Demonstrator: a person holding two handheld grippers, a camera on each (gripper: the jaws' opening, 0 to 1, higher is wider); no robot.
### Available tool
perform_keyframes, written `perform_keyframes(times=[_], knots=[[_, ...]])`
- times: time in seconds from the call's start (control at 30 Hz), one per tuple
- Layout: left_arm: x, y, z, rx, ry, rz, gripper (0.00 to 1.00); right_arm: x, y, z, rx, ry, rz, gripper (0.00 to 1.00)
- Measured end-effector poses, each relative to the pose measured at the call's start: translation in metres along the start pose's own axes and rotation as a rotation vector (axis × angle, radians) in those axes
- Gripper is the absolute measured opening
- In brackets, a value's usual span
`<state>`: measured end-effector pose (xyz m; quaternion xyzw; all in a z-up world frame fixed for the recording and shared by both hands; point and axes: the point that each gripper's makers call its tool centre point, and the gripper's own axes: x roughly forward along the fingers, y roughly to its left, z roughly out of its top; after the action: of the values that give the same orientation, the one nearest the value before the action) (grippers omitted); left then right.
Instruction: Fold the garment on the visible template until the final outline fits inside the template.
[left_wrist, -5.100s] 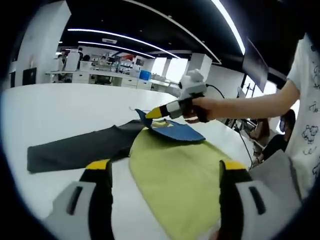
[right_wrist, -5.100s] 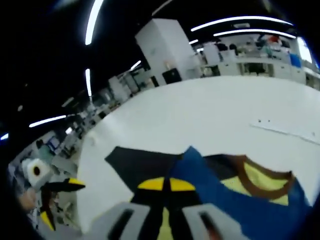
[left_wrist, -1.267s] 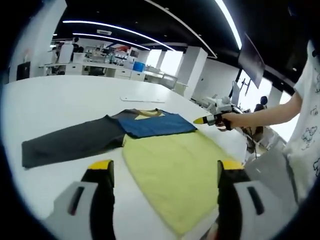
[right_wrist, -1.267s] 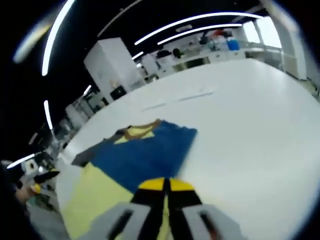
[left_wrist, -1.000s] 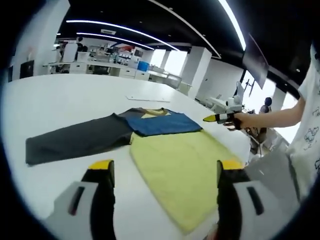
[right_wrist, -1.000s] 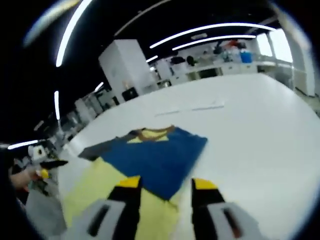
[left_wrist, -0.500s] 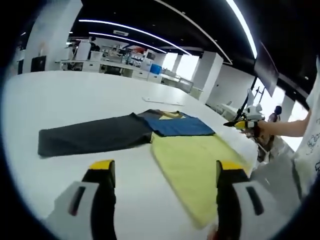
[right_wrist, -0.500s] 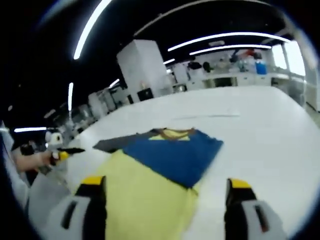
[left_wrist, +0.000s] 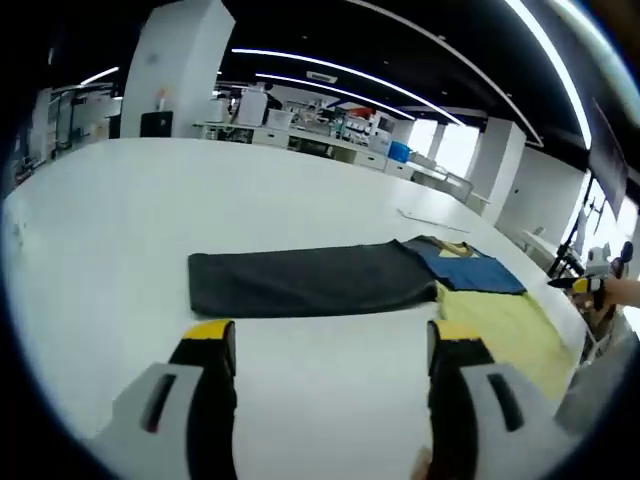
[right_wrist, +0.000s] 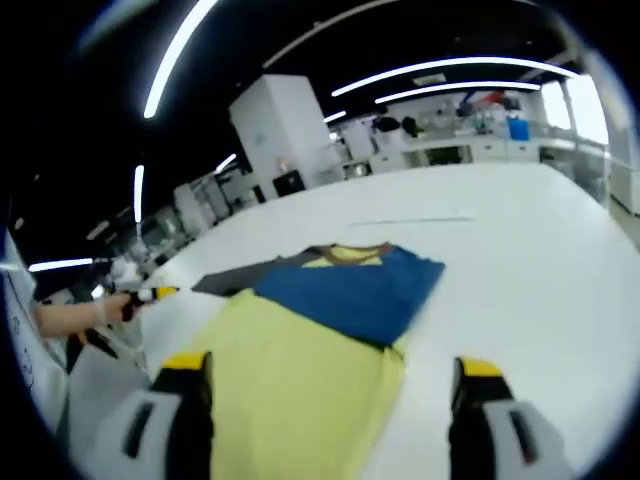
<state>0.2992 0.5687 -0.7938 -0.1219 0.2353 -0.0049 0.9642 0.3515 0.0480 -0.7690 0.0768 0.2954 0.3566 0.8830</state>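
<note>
white table (left_wrist: 120, 230) | white pillar (right_wrist: 285, 135) | benches with equipment behind (left_wrist: 300, 125); ceiling light strips (right_wrist: 440, 70)

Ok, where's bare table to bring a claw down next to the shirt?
Bare white table lies beyond and beside the dark sleeve, and between it and the left claw. More lies past the blue sleeve. The yellow body is crowded.

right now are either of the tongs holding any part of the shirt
No, nothing is held. The left tongs stand open over bare white table, short of the dark grey sleeve. The right tongs are open above the yellow body, gripping none of it.
</note>
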Motion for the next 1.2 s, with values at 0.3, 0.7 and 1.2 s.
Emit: perform_keyframes(times=[0.3,0.7,1.2], knots=[[0.019,0.052,-0.002,-0.092,-0.001,0.166,0.59,-0.007,0.000,-0.012,0.031,0.020,-0.007,1.00],[0.030,0.071,-0.010,-0.105,0.013,0.260,0.41,-0.011,-0.003,-0.012,0.052,0.024,-0.011,1.00],[0.027,0.085,-0.019,-0.249,0.002,0.282,0.00,0.002,0.009,-0.011,0.055,0.048,0.021,1.00]])
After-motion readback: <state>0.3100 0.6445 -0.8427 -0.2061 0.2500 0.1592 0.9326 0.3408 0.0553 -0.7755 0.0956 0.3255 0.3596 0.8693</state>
